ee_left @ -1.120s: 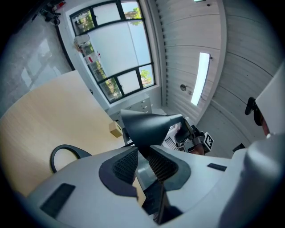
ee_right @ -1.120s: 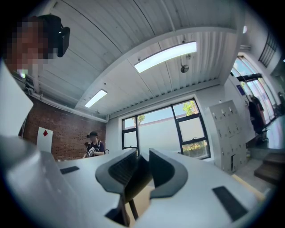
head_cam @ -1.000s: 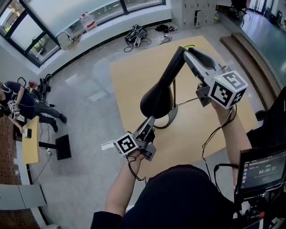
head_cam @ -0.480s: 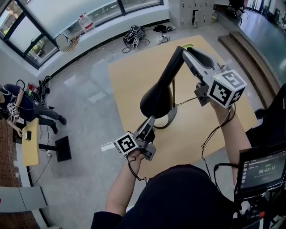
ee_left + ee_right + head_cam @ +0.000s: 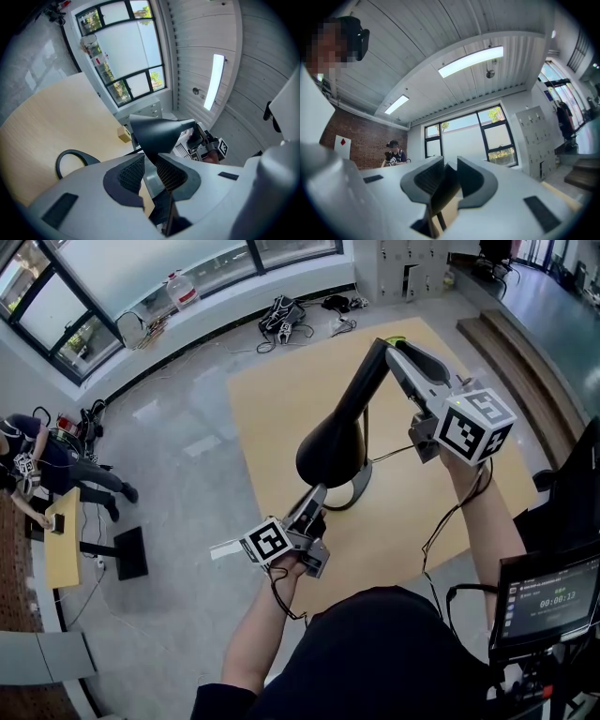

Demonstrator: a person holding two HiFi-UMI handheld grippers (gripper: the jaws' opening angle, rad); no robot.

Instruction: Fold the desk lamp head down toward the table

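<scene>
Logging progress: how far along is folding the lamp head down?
Done: both grips are set, left gripper shut on the lamp low by its base, right gripper shut on the arm high up. In hand: the head points down but hangs clear of the table. Left: pressing it down toward the table.
</scene>
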